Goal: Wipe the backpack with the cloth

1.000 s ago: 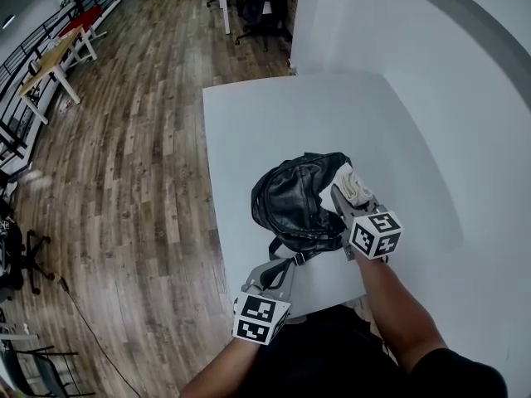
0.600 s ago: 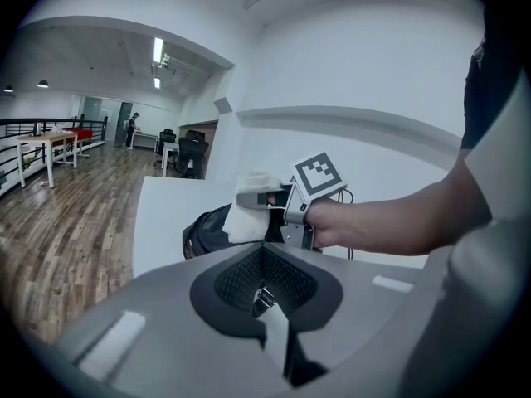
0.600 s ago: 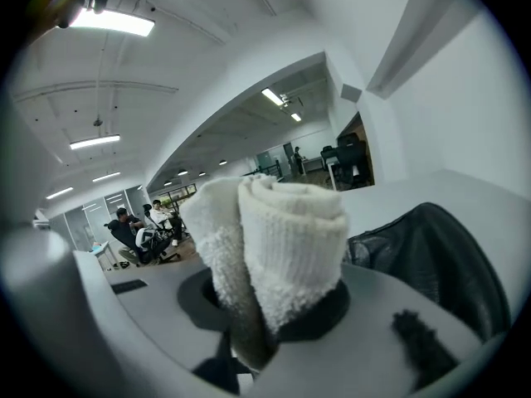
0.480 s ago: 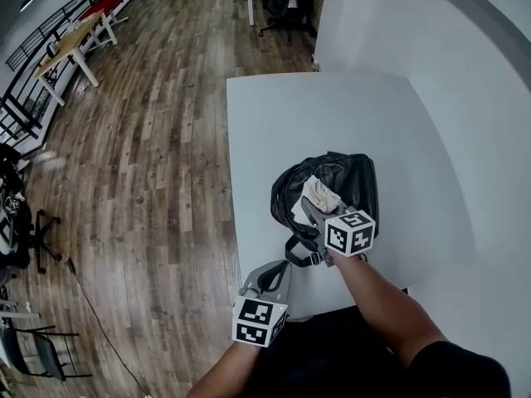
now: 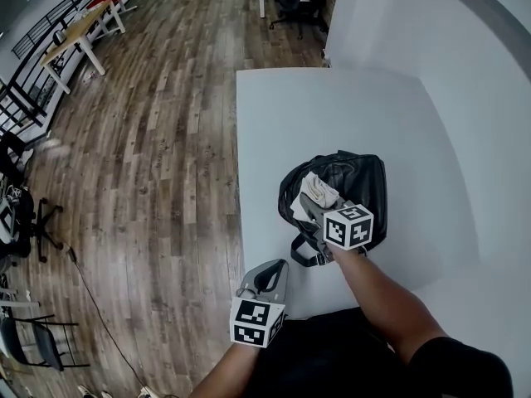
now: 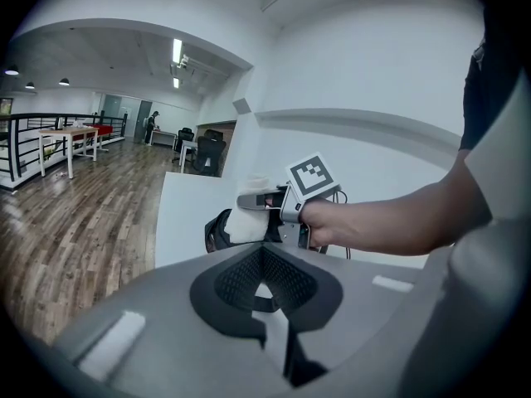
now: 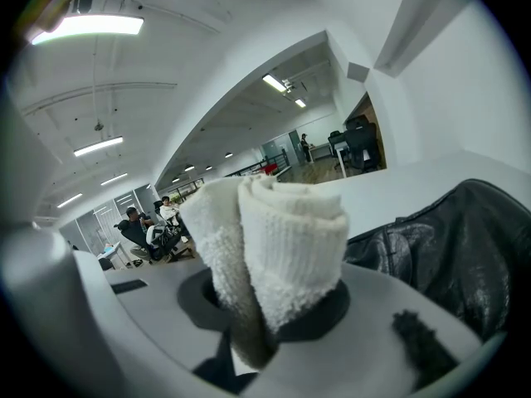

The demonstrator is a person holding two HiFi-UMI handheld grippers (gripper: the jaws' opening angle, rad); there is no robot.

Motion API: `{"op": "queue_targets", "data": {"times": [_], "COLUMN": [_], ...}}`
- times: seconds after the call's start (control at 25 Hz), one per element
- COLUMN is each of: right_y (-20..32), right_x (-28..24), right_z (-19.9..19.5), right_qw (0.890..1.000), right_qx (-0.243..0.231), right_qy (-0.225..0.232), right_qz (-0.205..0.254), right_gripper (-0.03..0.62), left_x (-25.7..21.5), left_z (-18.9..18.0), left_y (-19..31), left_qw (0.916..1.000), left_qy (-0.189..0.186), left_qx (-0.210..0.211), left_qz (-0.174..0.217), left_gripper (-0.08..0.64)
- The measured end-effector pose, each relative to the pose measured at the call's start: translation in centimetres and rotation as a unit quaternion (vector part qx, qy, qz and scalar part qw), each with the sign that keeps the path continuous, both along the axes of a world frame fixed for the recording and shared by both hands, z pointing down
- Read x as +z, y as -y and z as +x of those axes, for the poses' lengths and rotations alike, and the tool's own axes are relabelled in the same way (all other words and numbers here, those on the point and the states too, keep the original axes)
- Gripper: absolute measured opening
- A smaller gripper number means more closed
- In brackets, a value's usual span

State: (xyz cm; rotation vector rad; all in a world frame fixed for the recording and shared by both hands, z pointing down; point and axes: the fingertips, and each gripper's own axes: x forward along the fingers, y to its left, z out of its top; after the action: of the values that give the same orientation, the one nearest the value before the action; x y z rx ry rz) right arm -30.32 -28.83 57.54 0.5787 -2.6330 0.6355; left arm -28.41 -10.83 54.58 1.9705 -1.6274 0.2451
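Backpack [image 5: 357,181]: black and leather-like, it is being shown lying on the white table [image 5: 332,106], just right of the middle of the head view and towards the table's lower edge.
Cloth [image 5: 315,191]: white and rolled, it is being pressed against the upper left part of the backpack; in the right gripper view the cloth [image 7: 274,239] is filling the centre of the frame, with the backpack [image 7: 448,247] at the right.
Right gripper [image 5: 312,206]: the cloth is being clamped between its jaws, which are closed firmly around the roll; it is being held over the backpack's left side.
Left gripper [image 5: 265,275]: it is being held at the lower centre of the head view, by the table's lower left corner and well apart from the backpack; its jaws are being kept together with nothing between them.
Left gripper view: the right gripper [image 6: 264,201], the cloth [image 6: 241,222] and the backpack [image 6: 217,232] are being seen at mid-frame.
Floor [image 5: 149,139]: wooden boards are being shown across the left of the head view.
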Motion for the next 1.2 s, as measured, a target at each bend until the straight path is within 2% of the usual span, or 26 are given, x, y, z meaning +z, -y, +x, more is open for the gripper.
{"op": "queue_targets", "data": {"times": [0.64,1.2], "right_y": [-1.8,-1.1], "right_x": [-0.7,-2.3], "right_z": [3.6,9.0], "right_qw": [1.000,0.998], "right_qx": [-0.018,-0.018], "right_qy": [-0.021,-0.048], "right_qz": [0.013,0.037], "right_gripper": [0.086,0.086], "left_x": [-0.6,-1.5], "left_z": [2.9,5.8], "left_y": [1.2,1.7], "left_qw": [0.9992,0.9972], "left_qy": [0.001,0.005], "left_qx": [0.038,0.071], "left_qz": [0.012,0.021], "left_gripper": [0.006,0.006]}}
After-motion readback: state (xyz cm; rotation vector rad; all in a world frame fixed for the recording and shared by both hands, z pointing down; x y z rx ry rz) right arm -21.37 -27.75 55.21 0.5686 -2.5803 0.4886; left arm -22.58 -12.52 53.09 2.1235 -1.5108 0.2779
